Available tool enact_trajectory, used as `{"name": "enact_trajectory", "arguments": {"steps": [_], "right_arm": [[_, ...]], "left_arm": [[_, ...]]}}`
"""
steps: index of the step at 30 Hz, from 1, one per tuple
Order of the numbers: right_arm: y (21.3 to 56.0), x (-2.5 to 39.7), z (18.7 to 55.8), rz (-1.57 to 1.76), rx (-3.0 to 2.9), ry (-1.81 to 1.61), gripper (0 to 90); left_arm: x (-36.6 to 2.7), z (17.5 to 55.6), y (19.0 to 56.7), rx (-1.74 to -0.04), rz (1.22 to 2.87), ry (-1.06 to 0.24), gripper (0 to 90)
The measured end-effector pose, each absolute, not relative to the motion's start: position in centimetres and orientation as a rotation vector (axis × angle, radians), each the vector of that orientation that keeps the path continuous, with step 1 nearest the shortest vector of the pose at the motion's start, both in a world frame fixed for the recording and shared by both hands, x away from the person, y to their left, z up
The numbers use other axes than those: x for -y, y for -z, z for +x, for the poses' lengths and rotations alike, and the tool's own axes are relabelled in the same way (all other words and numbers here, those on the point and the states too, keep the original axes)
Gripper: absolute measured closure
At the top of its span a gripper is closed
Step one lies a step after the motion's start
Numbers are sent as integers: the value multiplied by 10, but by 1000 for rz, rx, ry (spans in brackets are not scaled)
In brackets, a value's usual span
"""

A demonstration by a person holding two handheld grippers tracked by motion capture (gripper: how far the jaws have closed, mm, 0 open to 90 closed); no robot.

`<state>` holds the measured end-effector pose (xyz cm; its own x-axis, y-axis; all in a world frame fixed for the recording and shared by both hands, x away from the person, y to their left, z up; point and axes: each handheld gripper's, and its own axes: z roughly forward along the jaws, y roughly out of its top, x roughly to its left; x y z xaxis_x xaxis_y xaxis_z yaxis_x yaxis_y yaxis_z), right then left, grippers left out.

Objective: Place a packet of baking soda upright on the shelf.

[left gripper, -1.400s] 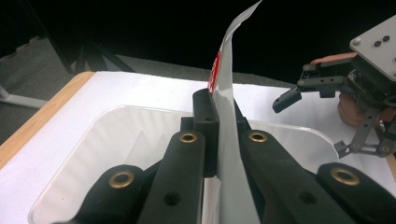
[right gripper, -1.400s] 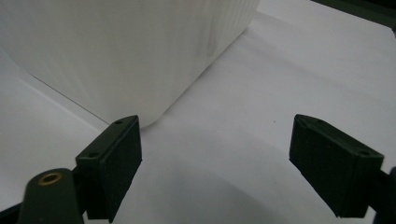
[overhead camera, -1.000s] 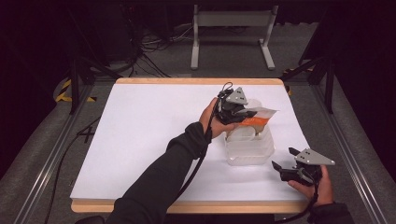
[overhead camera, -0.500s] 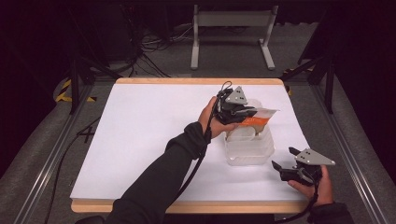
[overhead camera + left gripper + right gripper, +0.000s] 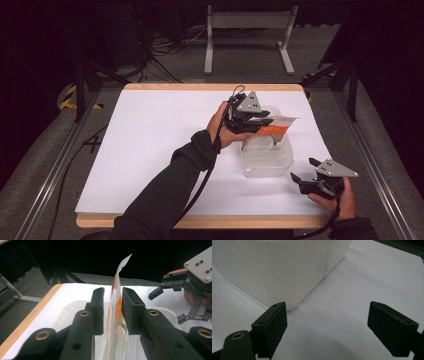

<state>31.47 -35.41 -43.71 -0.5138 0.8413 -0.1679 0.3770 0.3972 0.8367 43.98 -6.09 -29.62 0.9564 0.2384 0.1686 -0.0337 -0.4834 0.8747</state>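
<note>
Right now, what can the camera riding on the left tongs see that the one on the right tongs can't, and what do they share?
The left gripper view alone shows a thin orange-and-white packet standing between the left tongs, one pad on each side of it with a sliver of space visible, held above the open container. It also shows the right tongs farther off and the table's wooden edge.

The right gripper view alone shows its own tongs spread wide over bare white tabletop.

Both show the translucent plastic container.

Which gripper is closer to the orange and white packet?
Left. The left gripper has the packet between its jaws above the tub; the right gripper sits open beside the tub.
</note>
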Motion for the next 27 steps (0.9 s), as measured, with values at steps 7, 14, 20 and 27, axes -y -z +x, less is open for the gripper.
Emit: {"name": "enact_trajectory", "arguments": {"steps": [7, 14, 20, 27], "right_arm": [[437, 354, 314, 1034, -2072, -1024, 169], [437, 354, 314, 1033, -2072, -1022, 169], [435, 353, 313, 1020, -2069, -1018, 169], [434, 351, 311, 999, -2097, -1013, 162]], "left_arm": [[48, 436, 294, -156, 2077, -352, 587], [30, 429, 293, -173, 2138, -412, 418], [10, 420, 294, -158, 2215, -465, 305], [-11, 411, 306, -139, 2332, -474, 255]]}}
